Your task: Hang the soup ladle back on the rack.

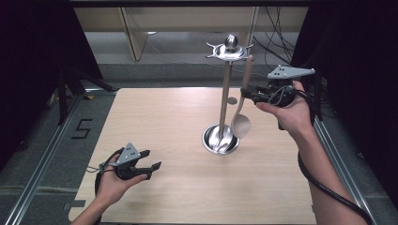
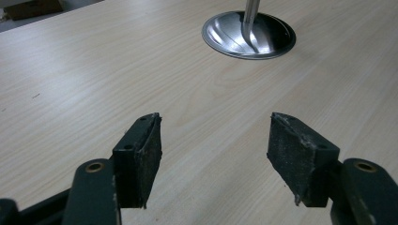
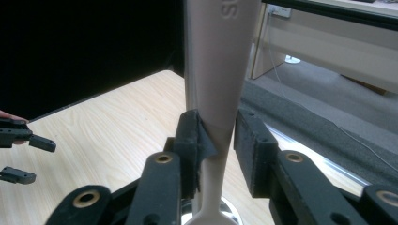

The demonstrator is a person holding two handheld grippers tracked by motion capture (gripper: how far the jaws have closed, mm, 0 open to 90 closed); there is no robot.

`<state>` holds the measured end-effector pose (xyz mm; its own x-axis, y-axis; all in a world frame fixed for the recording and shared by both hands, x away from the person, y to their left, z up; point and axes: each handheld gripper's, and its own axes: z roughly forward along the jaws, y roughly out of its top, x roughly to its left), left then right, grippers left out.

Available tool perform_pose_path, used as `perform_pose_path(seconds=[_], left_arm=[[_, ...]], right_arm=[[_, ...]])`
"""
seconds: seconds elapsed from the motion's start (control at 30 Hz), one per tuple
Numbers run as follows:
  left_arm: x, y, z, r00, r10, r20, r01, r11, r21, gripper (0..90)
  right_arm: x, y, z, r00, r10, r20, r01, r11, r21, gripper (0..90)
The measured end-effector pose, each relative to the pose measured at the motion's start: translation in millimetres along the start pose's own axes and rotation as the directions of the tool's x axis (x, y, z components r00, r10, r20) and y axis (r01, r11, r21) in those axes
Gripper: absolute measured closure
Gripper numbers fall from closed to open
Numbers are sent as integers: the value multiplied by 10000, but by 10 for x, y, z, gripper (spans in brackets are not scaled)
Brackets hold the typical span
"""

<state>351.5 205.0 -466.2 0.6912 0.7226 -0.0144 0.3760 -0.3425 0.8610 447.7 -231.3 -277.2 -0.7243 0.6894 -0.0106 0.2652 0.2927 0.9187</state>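
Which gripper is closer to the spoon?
Right. The right gripper is clamped on the spoon handle beside the stand; the left gripper hangs open over the table's near left.

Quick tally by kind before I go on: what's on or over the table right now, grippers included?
Grippers: 2, left gripper and right gripper
Spoons: 1, spoon, clamped in the right gripper
Metal stands: 1, stand on its round base
Total: 4
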Motion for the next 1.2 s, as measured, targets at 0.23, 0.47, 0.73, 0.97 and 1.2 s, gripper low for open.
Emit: perform_pose_path(seconds=[0.23, 0.47, 0.73, 0.97, 1.2], left_arm=[[0, 2, -4, 10000, -13, -20, 13, 10000, 10, 346], [1, 2, -4, 10000, -14, -11, 14, 10000, 8, 345], [-2, 1, 0, 10000, -21, -2, 21, 10000, -14, 344], [0, 1, 0, 10000, -30, -1, 30, 10000, -16, 344], [0, 4, -3, 10000, -47, 23, 47, 10000, -31, 344]], right_arm=[[8, -52, -10, 9998, 57, 196, -56, 9999, -87, 620], [26, -146, -68, 9974, 321, 641, -312, 9994, -149, 549], [49, -284, -175, 9946, 558, 871, -551, 9984, -102, 477], [71, -458, -266, 9911, 744, 1100, -744, 9972, -41, 440], [105, -684, -359, 9878, 1032, 1168, -1047, 9945, 71, 424]])
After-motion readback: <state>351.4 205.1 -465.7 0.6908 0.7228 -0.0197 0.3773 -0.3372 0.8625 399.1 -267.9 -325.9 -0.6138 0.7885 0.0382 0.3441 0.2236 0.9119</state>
